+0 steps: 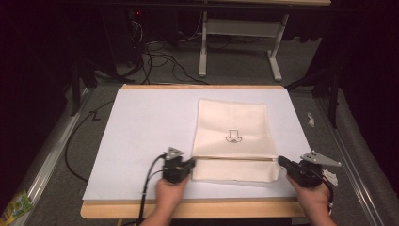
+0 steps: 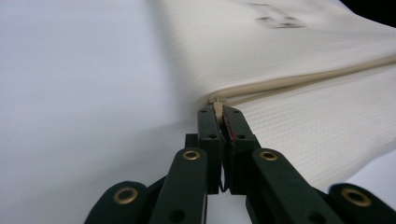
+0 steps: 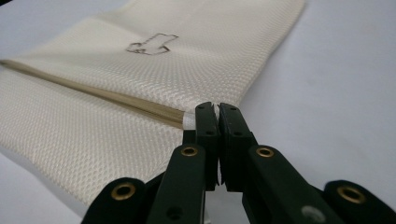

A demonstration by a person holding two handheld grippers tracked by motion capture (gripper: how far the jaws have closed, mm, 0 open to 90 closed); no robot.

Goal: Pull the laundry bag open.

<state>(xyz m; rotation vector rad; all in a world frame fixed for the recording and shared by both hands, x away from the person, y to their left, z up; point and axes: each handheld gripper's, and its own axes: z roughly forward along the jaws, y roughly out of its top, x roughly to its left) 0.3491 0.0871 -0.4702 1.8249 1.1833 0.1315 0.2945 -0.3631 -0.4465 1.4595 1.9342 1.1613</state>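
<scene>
A cream woven pouch (image 1: 233, 141) lies flat on the white sheet (image 1: 141, 127), spanning the gap between the two grippers and running away from both toward the far side. A small dark outline drawing (image 1: 233, 136) sits near its middle, beyond the jaws. A zipper (image 1: 233, 158) runs across it from one gripper to the other, with a narrower band of cloth on the near side. In the left gripper view the zipper pull (image 2: 218, 105) sits right at the jaw tips, pinched between them at the pouch's end. In the right gripper view the zipper's other end, a small white tab (image 3: 189, 119), lies at the jaw tips, which are closed on the pouch's edge.
</scene>
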